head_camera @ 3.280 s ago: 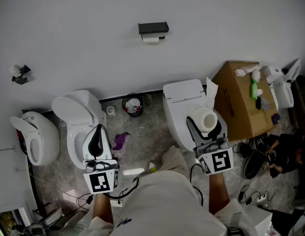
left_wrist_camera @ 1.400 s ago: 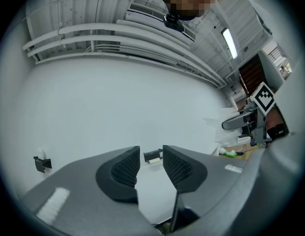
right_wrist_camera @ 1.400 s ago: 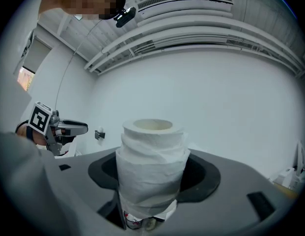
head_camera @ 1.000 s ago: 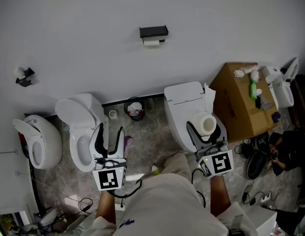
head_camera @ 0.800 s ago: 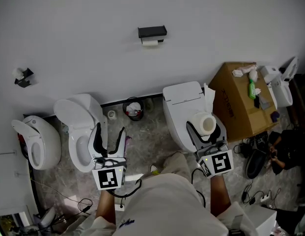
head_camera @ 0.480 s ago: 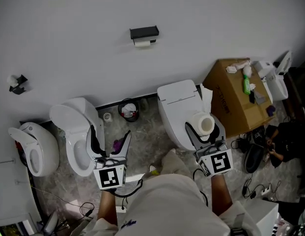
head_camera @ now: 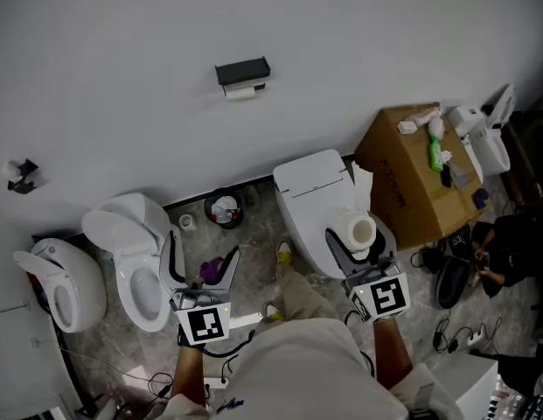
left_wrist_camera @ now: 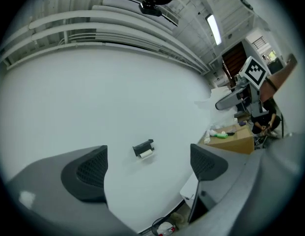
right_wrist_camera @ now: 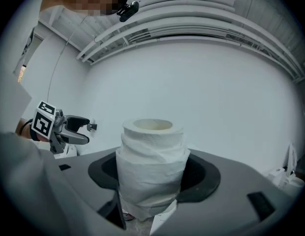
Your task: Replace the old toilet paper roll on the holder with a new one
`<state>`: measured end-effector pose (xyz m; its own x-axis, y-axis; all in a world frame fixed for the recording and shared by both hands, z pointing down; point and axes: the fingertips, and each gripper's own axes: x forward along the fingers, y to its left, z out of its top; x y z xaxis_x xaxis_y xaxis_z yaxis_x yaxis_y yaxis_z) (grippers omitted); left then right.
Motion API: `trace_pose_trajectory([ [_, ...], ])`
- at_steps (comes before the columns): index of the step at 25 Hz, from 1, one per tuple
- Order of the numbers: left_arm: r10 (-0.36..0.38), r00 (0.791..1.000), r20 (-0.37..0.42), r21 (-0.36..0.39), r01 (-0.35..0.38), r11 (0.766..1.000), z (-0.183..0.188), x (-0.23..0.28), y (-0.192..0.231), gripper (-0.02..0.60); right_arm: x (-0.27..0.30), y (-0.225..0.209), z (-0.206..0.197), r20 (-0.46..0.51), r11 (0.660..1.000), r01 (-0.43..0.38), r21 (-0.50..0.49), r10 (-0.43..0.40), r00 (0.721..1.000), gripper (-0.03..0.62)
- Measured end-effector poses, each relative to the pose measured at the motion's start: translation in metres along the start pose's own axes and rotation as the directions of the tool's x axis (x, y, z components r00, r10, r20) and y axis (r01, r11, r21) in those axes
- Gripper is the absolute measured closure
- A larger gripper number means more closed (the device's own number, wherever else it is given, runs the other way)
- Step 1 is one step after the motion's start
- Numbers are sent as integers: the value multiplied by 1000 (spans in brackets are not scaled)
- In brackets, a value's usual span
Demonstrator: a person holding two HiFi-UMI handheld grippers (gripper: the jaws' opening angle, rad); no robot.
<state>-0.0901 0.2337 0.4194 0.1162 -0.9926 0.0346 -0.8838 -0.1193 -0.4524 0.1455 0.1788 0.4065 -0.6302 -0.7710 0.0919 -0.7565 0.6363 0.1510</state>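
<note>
Wider than a second ago, the left gripper's jaws have just been opening, nothing between them. The right gripper clamps the new roll upright between its fingers. Farther off, the floor bin holds crumpled paper; the old roll hangs under the wall holder.

"What is the person wearing?"

"A pale beige cloth top."

"And the tools?"

"The grey left gripper and right gripper have black-padded jaws. Each carries a white cube with black square markers."
</note>
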Motion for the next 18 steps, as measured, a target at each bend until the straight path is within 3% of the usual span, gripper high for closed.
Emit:
trace_pose_trajectory([
  [13, -20, 987, -158, 117, 39, 992, -45, 203, 14, 75, 167, -110, -10, 17, 999, -17, 48, 16, 1000, 298],
  [18, -13, 975, -220, 247, 69, 967, -83, 276, 7, 75, 210, -149, -21, 12, 998, -20, 61, 19, 1000, 298],
])
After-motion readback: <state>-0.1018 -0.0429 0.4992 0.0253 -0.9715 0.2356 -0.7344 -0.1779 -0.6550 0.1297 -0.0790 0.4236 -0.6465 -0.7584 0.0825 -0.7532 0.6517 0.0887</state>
